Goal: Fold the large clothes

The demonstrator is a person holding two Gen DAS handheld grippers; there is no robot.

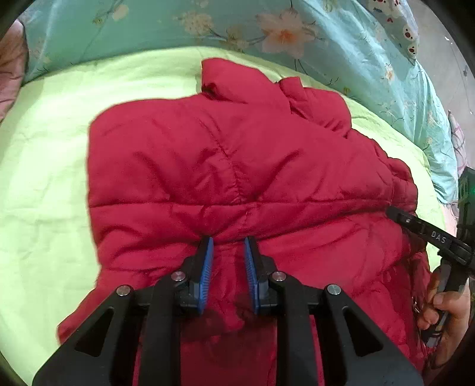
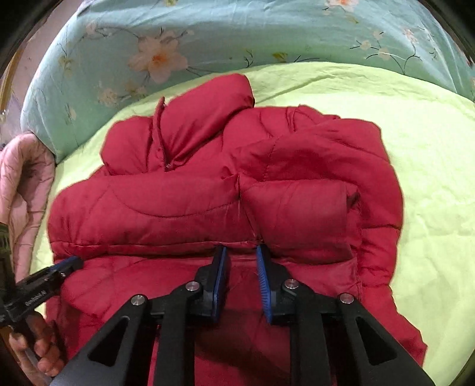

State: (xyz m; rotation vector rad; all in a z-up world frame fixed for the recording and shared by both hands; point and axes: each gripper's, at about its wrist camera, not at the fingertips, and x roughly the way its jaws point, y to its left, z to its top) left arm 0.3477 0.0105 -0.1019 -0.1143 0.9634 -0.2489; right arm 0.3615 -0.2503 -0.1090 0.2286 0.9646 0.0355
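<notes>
A red puffer jacket (image 1: 225,154) lies spread on a light green sheet (image 1: 47,166), partly folded, with its collar end away from me. My left gripper (image 1: 228,242) has its blue pads closed on a puckered ridge of the jacket near the front edge of the top layer. My right gripper (image 2: 241,251) pinches the same padded edge of the jacket (image 2: 184,205) further to the right, with fabric between its pads. Each gripper shows in the other's view: the right one (image 1: 397,215) at the jacket's right side, the left one (image 2: 71,262) at its left side.
A teal floral quilt (image 1: 166,26) runs along the far side of the bed. Pink quilted fabric (image 2: 26,184) lies at the left. A person's hand (image 1: 445,303) holds the right gripper's handle, and another hand (image 2: 38,341) holds the left one. Green sheet borders the jacket on both sides.
</notes>
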